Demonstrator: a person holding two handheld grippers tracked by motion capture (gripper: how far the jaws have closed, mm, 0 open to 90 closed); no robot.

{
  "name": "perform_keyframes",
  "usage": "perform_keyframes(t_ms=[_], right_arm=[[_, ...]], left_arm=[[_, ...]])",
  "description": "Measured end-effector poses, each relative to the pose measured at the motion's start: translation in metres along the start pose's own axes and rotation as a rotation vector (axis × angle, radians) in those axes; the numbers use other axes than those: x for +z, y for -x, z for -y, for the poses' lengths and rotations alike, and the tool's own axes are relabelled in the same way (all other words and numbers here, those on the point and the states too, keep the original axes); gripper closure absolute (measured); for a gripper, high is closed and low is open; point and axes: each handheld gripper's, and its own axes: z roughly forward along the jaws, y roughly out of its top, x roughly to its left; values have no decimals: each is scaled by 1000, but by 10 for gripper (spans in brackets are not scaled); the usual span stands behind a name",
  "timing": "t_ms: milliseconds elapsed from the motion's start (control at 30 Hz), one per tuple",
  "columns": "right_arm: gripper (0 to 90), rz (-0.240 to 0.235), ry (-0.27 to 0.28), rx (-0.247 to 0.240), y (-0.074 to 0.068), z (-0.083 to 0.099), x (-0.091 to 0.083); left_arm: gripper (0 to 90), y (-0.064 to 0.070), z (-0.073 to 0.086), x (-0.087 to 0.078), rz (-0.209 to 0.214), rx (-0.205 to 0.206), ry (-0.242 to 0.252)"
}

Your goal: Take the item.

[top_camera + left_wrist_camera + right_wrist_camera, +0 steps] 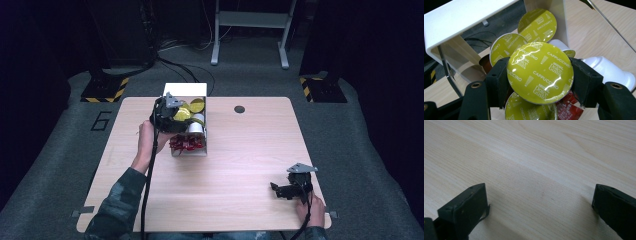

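The left claw [539, 75] is clenched on a coffee capsule [540, 72], its 2 black jaws pressing the rim from opposite sides, the foil lid facing the camera. It is held in or just above the open top of the white box [185, 90], which sits on the far left part of the desk [240, 160]. The step in hand looks like lifting this 1 capsule out. To do it well, I would keep the squeeze even, since the rim is thin and the foil is slick, and raise it straight up so it clears the box wall and the clear panel without dragging the neighbours along.

The capsule is round, with a glossy yellow-green lid printed in white with "Cappuccino" and a brand name. At least 3 more of the same kind [537, 25] lie around and under it, with a white capsule [610, 68] just beside and something red [570, 107] below.

The right claw [278, 190] rests low over bare wood at the near right corner, jaws spread wide and holding nothing, well apart from the box.
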Motion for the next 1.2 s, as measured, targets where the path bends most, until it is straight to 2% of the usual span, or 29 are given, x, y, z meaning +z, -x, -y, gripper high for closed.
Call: perform_keyframes(t_ms=[100,133,233,367,467,633,667,833,1067,1200], right_arm=[[0,-1,0,0,0,0,0],[0,0,0,0,0,0,0],[0,0,0,0,0,0,0],[0,0,0,1,0,0,0],[0,0,0,1,0,0,0],[0,0,0,1,0,0,0],[0,0,0,1,0,0,0],[0,0,0,0,0,0,0],[0,-1,0,0,0,0,0],[0,0,0,1,0,0,0]], left_arm=[[370,1,1,0,-5,-4,3],[370,1,1,0,-11,8,-3],[369,2,2,1,-6,-6,-2],[364,0,2,2,-5,0,-3],[320,1,2,0,-5,-12,8],[225,1,1,-8,11,5,16],[213,2,1,-10,17,-5,24],[155,2,-1,-21,26,11,34],[130,4,0,-37,53,33,49],[114,2,5,-47,60,19,64]])
